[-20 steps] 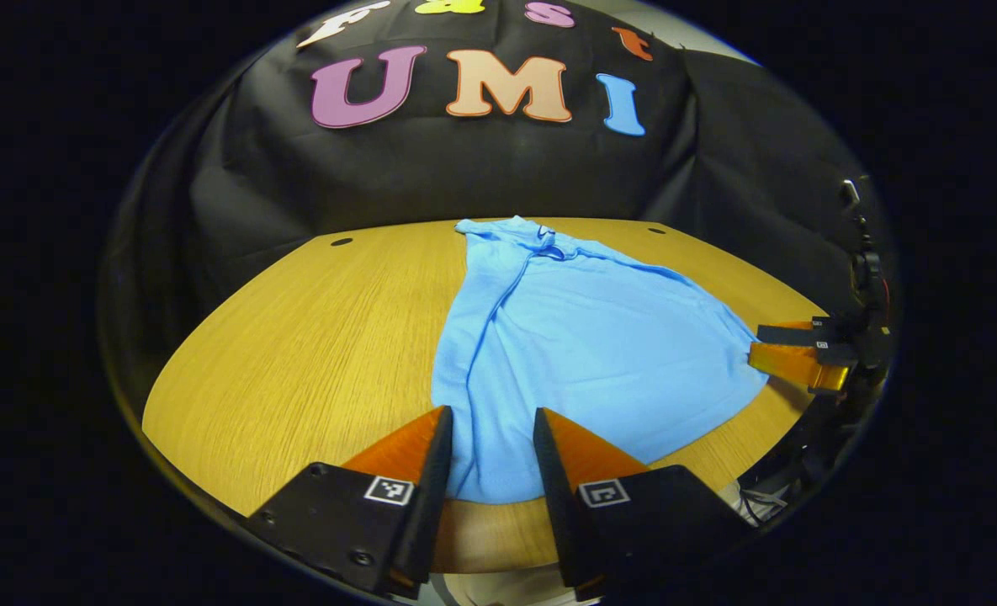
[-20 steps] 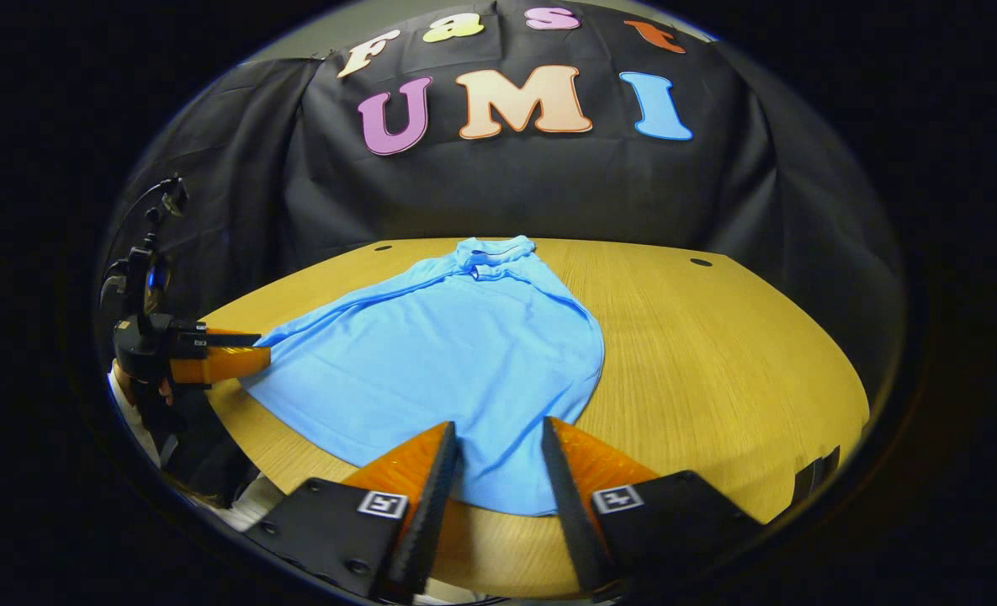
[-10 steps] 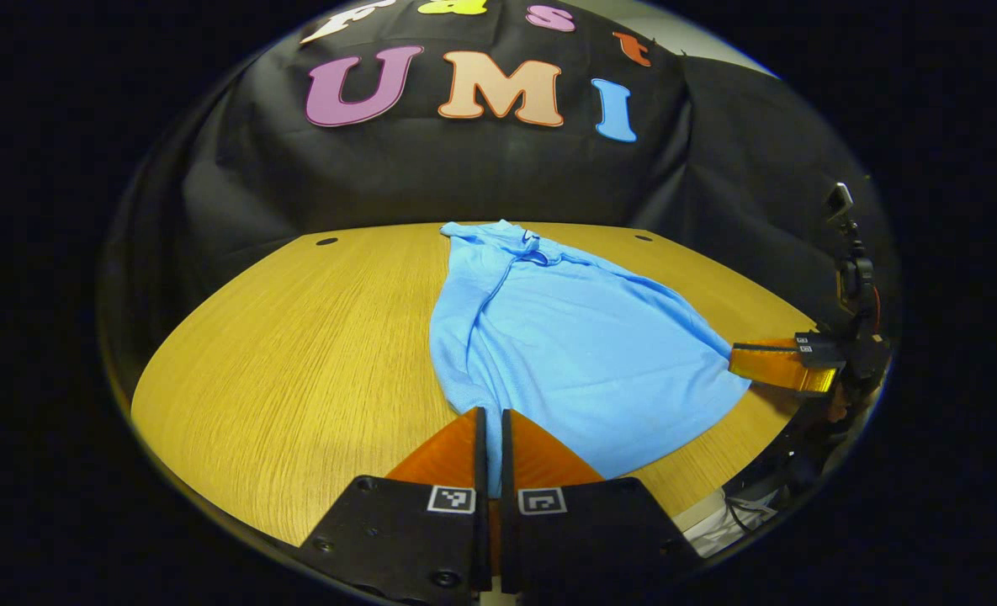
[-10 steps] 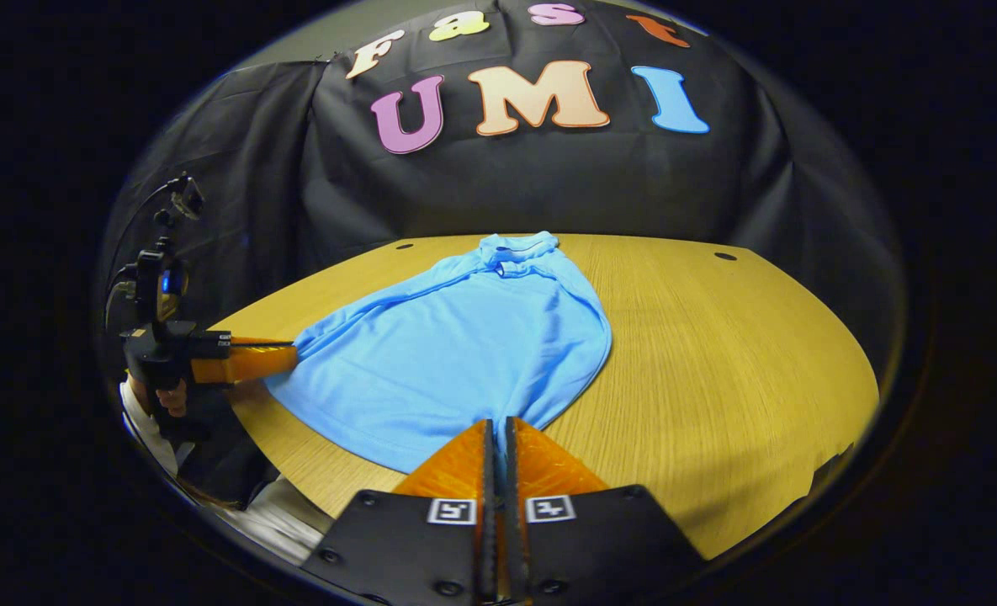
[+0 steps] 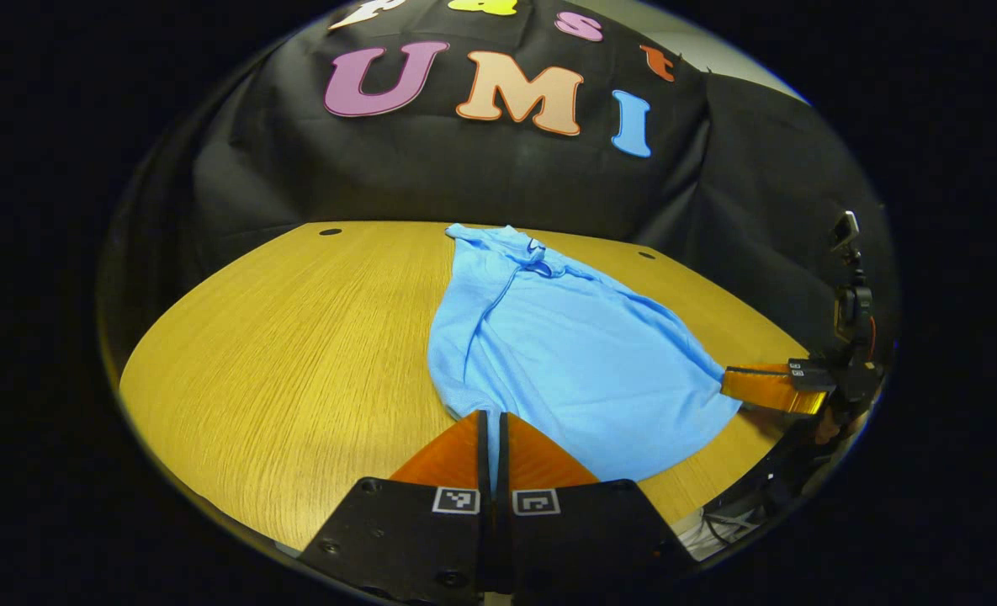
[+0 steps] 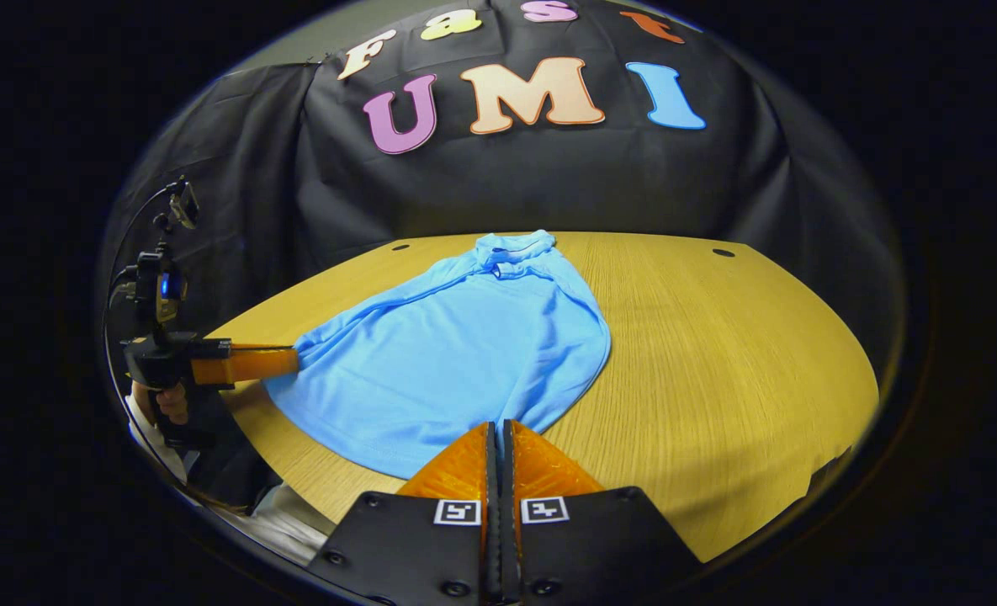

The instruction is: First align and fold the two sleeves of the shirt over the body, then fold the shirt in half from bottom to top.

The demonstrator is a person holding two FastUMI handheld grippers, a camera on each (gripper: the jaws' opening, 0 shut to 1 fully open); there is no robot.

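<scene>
While the blue shirt (image 5: 548,353) lies flat on the wooden surface (image 5: 296,353), collar toward the far wall, both sleeves look already folded over the body, so I judge step 1 done. At the hem's left corner the left tool (image 5: 490,421) is pressed together, pinching the cloth; at the right corner the right tool (image 6: 499,429) pinches the hem likewise. What I judge is left: carrying the hem up to the collar, the bottom-to-top fold, not yet made.

even overhead light, sharp centre, strong fisheye bending at edges, soft shadows on table (image 5: 296,337), no glare
</scene>
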